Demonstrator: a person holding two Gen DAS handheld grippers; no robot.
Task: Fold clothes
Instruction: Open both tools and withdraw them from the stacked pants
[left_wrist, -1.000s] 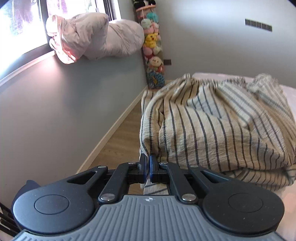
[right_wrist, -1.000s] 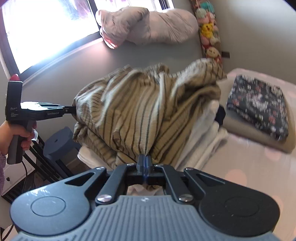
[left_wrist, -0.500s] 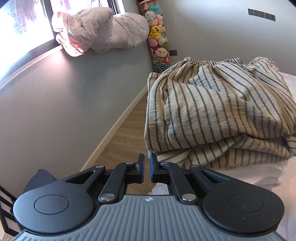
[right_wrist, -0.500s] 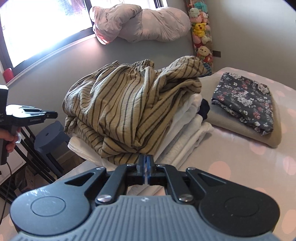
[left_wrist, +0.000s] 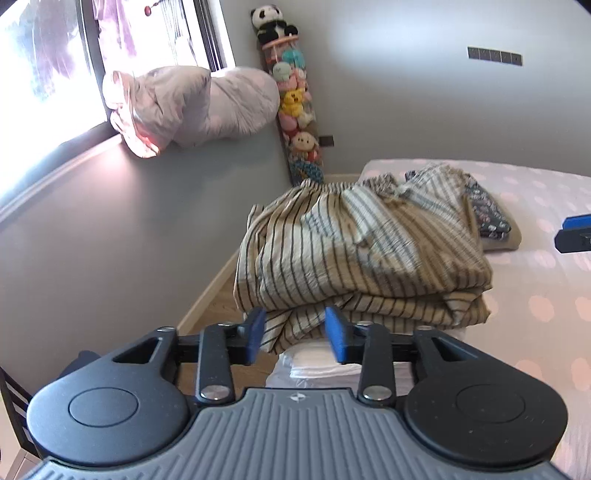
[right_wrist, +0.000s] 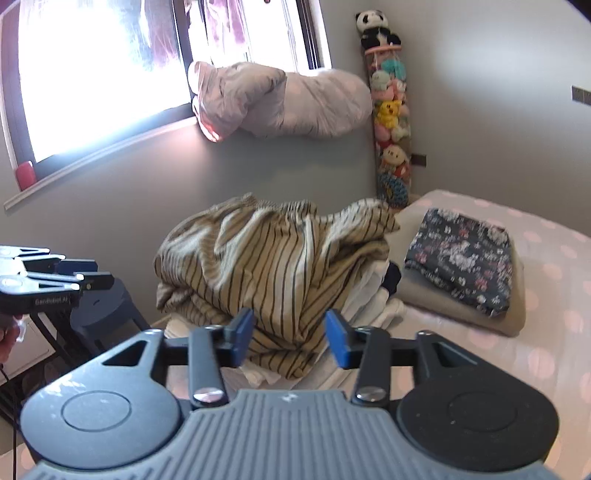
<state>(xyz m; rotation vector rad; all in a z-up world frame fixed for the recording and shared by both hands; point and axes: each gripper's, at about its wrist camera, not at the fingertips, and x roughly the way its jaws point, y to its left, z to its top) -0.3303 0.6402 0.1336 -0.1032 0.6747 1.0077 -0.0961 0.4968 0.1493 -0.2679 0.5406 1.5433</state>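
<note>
The striped garment lies loosely folded on top of a pile of white clothes at the near left corner of the bed. It has been doubled over, with layered edges showing along its near side, but the fold is rough: the top is rumpled into ridges and a gathered, elastic-looking hem bunches up along the far edge. By my reading this piece is set down and let go, though it could use smoothing. To the right of the pile, a dark flowered piece lies folded flat on a beige folded one, so several items look finished. No loose clothing waits in view, so I cannot tell how much is left.

The striped cloth is thin, crinkled and cream-coloured with narrow dark lines, and it drapes softly. The white pieces beneath are stacked in flat layers, with something dark tucked between the pile and the beige piece.

The left tool has just been opening and now stands spread, its blue pads clear of the cloth, nothing pinched between them. The right tool has likewise just been opening and stands spread and empty, just short of the garment's near edge.

The bed sheet is pale with pink dots. Beyond it a grey wall carries a window sill with a bundled pale quilt, and a tall holder of soft toys fills the far corner.
</note>
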